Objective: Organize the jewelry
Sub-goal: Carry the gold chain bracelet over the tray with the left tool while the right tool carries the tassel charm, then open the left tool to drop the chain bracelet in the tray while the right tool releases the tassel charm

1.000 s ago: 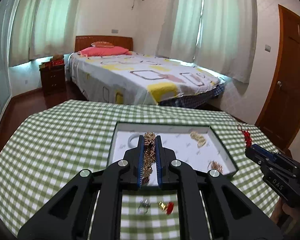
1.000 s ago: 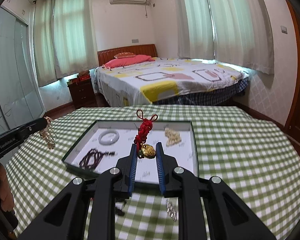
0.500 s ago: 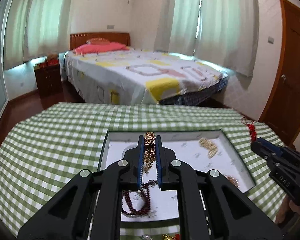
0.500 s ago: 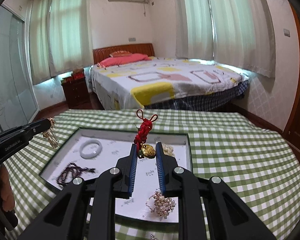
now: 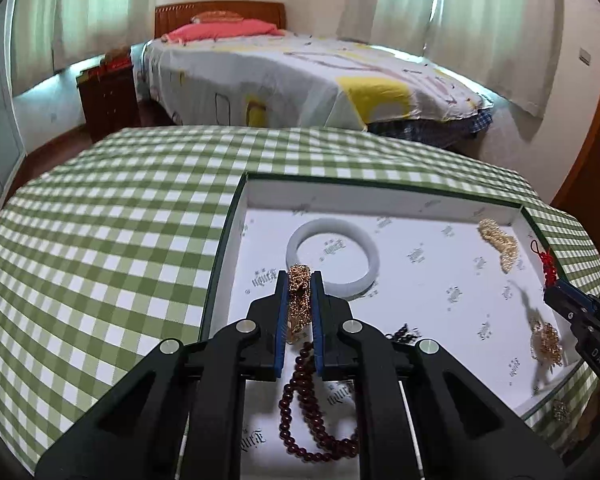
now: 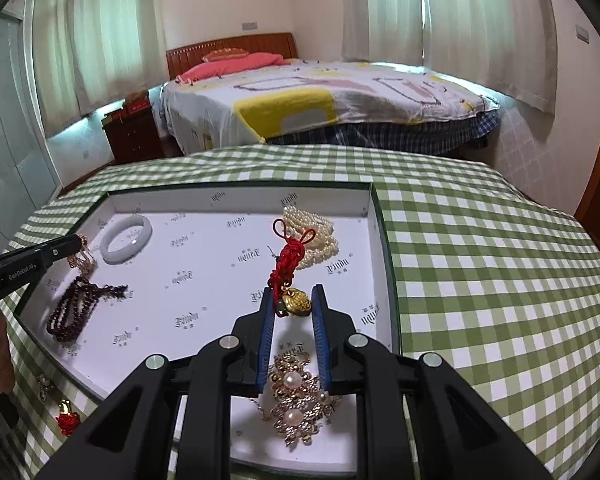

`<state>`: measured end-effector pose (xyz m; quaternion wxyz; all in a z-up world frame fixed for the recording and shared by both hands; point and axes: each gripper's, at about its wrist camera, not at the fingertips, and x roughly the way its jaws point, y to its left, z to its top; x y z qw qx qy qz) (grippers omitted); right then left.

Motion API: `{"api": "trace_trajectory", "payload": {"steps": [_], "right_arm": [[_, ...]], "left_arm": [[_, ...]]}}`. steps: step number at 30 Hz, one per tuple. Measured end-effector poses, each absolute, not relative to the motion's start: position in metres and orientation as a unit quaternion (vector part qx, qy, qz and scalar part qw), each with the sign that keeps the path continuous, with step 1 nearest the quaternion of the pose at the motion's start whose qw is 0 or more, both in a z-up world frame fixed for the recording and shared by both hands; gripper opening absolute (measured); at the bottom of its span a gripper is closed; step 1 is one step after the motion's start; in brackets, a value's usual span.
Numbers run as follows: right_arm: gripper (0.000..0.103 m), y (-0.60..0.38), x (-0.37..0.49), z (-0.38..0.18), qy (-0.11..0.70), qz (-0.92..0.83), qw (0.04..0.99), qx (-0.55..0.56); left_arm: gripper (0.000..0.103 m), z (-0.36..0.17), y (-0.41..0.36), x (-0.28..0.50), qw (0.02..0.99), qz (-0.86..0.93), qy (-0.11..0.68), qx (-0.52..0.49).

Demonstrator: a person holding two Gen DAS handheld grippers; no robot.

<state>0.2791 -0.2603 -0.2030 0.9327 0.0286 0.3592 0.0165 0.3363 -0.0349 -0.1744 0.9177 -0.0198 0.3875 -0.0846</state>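
Now both grippers hang over a shallow white tray (image 6: 376, 216) that sits on a desk (image 6: 480, 264) covered in green-and-white check cloth. The left gripper (image 5: 299, 280) has its jaws narrowed onto a gold chain (image 5: 298, 300), which fills the gap between the blue pads and dangles over the tray's near left part, just in front of a pale bangle (image 5: 332, 258) lying flat on the tray floor. Below that gripper a string of dark red beads (image 5: 312, 412) lies looped on the tray.

The right gripper (image 6: 294, 304) pinches a gold pendant (image 6: 296, 302) with a red knotted cord (image 6: 288, 256) that stands up above the jaws; it is held above the tray's right half. Beneath it, on the tray floor, rests a gold brooch set with pearls (image 6: 298, 400), and farther back a heap of pearl strands (image 6: 316, 236) lies near the far right corner.

Outside the tray, on the cloth near its left front corner, sit a small red-and-gold charm (image 6: 67, 418) and a small metal piece (image 6: 44, 384). A bed (image 6: 340, 100) stands behind the desk.
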Motion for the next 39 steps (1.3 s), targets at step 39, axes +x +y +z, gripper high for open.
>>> {"api": "trace_trajectory", "payload": {"steps": [39], "right_arm": [[0.031, -0.264, 0.301, -0.216, 0.402, 0.013, 0.915, 0.024]], "left_arm": [[0.036, -0.187, -0.045, 0.345, 0.911, -0.095, 0.401, -0.011]]}}
